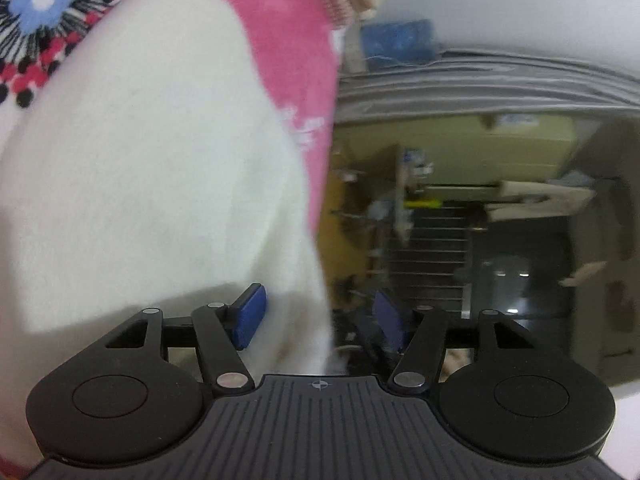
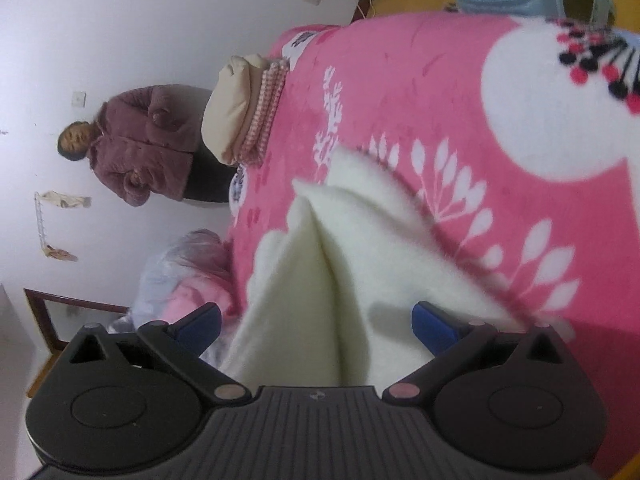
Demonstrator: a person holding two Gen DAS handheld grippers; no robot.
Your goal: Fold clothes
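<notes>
Slippage threatens: both the left gripper [image 1: 318, 314] and right gripper [image 2: 316, 326] stand wide around the fluffy white fleece garment [image 2: 320, 280], seemingly unclamped, so its loose fold may slump onto the pink flowered blanket [image 2: 400, 100].

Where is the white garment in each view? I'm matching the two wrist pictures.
Left wrist: the white garment fills the left half, reaching down between the gripper's fingers.
Right wrist: it lies at lower centre, running up from between the fingers.
Shared landmark: the pink blanket under it.
</notes>
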